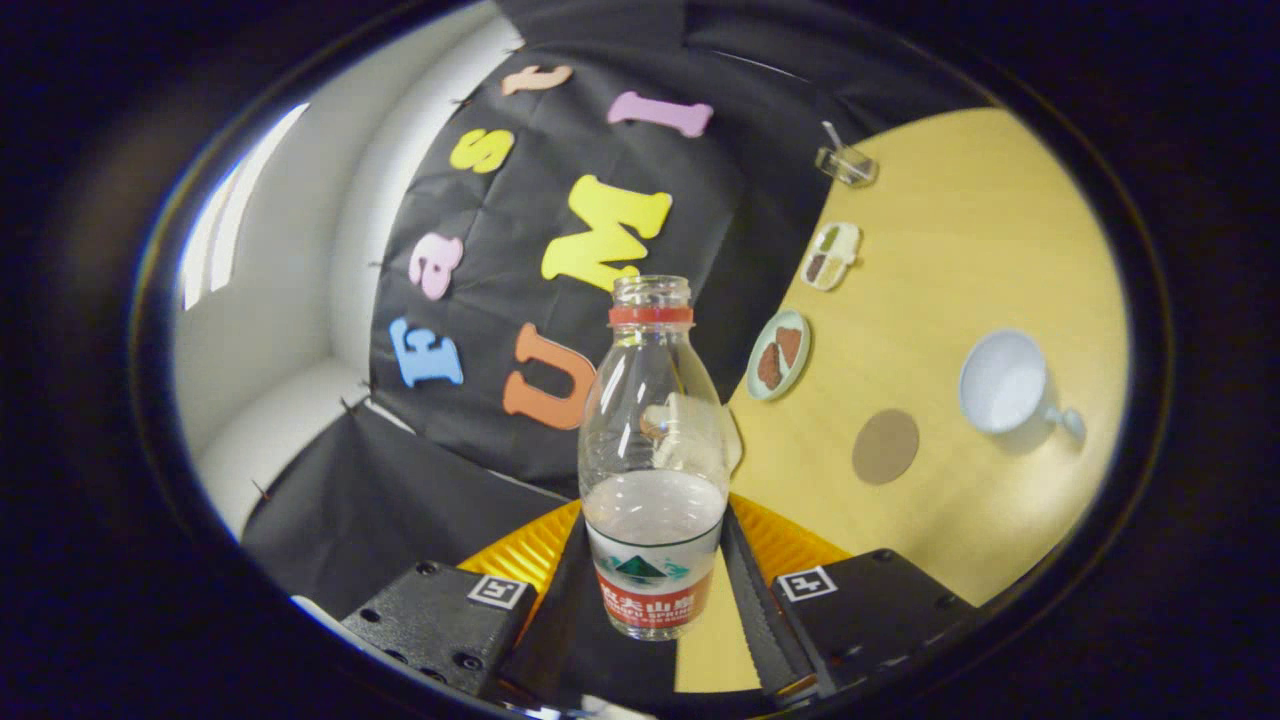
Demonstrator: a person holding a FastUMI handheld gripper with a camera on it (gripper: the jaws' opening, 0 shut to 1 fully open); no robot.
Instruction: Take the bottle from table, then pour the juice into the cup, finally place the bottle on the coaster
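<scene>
My gripper (652, 590) is shut on a clear plastic bottle (652, 440), which stands between the fingers with its open neck and red collar pointing away from me. Liquid fills the lower part of the bottle, near the label. The whole view is rolled over, so the wooden table (960, 260) stands like a wall beyond the bottle. On that table a white cup (1003, 381) with a handle shows its open mouth. A round brown coaster (885, 446) lies between the cup and the bottle.
A round plate (779, 354) with brown pieces, a small oblong dish (831, 256) and a clear glass object (846, 163) line the table's far edge by the booth's black cloth wall. A white wall lies beyond the cloth.
</scene>
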